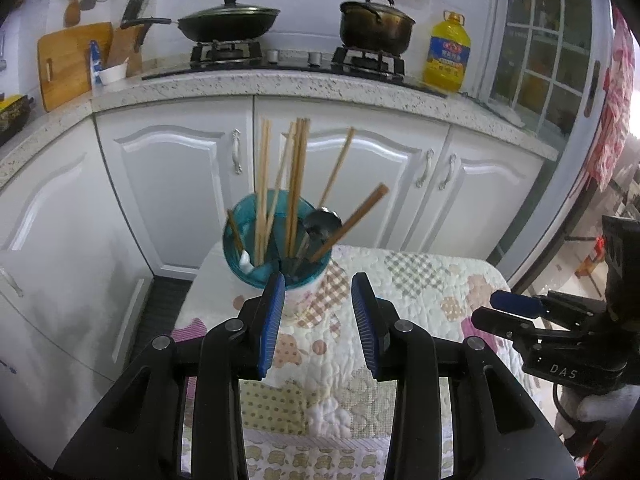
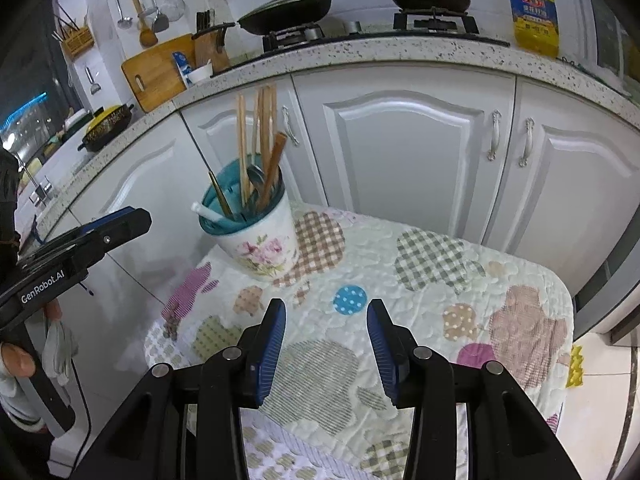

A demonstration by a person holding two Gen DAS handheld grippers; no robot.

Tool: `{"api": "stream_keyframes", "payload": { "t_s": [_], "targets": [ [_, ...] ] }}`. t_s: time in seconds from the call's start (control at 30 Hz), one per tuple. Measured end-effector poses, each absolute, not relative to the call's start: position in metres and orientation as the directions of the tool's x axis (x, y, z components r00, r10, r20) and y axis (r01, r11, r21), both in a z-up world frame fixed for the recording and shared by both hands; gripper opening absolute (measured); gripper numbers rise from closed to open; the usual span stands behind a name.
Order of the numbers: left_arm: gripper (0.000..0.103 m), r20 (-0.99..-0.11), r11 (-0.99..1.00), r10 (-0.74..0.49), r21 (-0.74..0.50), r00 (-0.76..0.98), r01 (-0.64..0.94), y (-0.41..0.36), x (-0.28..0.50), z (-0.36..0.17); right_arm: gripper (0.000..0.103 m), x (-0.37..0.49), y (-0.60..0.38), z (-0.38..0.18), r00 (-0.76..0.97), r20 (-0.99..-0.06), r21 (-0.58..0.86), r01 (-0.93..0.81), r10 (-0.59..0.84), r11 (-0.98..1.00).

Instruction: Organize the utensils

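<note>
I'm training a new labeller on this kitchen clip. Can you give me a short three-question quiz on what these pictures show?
1. True or false: the left tongs grip a chopstick.
2. Where do the wooden chopsticks stand? A) in the white floral holder with teal rim B) flat on the patchwork quilted cloth C) in the black lidded wok
3. Fill in: the holder stands near the cloth's far ____ corner in the right wrist view.

Key: 1 false, both tongs, the right tongs too, are open and empty; 2 A; 3 left.
</note>
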State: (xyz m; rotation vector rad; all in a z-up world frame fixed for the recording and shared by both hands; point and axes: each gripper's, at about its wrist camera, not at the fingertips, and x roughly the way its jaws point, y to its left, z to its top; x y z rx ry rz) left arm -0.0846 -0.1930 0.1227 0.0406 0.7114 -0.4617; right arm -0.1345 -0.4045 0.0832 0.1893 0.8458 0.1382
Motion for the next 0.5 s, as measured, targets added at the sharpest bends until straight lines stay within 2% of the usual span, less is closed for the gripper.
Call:
{"api": "stream_keyframes", "payload": {
  "t_s": [0.07,0.17,0.43,0.5],
  "targets": [
    [0.034,-0.626,0.908,-0.382,-0.117,0.680,0.403,-0.188,-0.082,0.131,0.041,-0.129,-0.400,0.093,0.671,-0.716,0.225,-0.041,0.194,0.974],
    [0.034,-0.624,0.917,-0.370,-0.124,0.689,0.380,-0.183,-0.077,0.140,0.050,-0.120,-0.394,0.104,0.695,-0.694,0.233,-0.029,0.187,0.972],
    [0.034,-0.580,0.939,-0.326,-0.109,0.746,0.326,-0.171,-0.067,0.164,0.051,-0.091,-0.359,0.138,0.752,-0.640,0.190,-0.042,0.156,0.981],
    [0.034,-0.576,0.943,-0.318,-0.110,0.753,0.314,-0.168,-0.064,0.166,0.056,-0.084,-0.349,0.145,0.761,-0.630,0.172,-0.055,0.153,0.984]
  ]
}}
